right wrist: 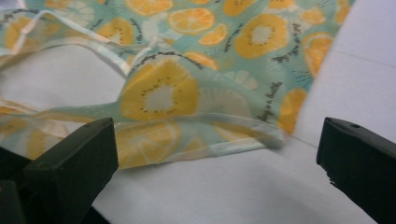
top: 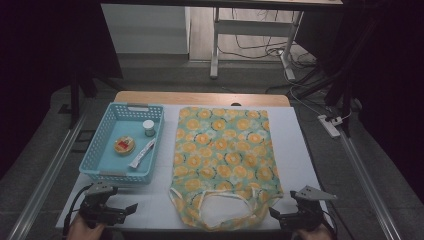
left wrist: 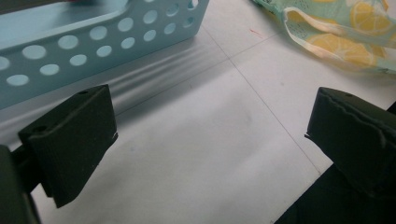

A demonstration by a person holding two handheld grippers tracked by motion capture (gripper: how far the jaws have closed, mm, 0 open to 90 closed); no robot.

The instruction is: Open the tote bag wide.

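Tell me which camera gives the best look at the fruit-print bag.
The high view: the whole bag lies flat on the white table, handles toward the person. The right gripper view shows its near corner and a handle close up; the left gripper view catches a handle edge.

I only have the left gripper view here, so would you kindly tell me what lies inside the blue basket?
Observer: The high view shows three things in the blue basket: a small jar, a round tin and a white tube.
Operator: Thank you. Is the patterned bag spread flat?
Observer: Yes, the bag lies flat beside the basket, handles toward the person.
Operator: And the right tool?
Observer: The right tool stands open by the bag's near right corner, holding nothing.
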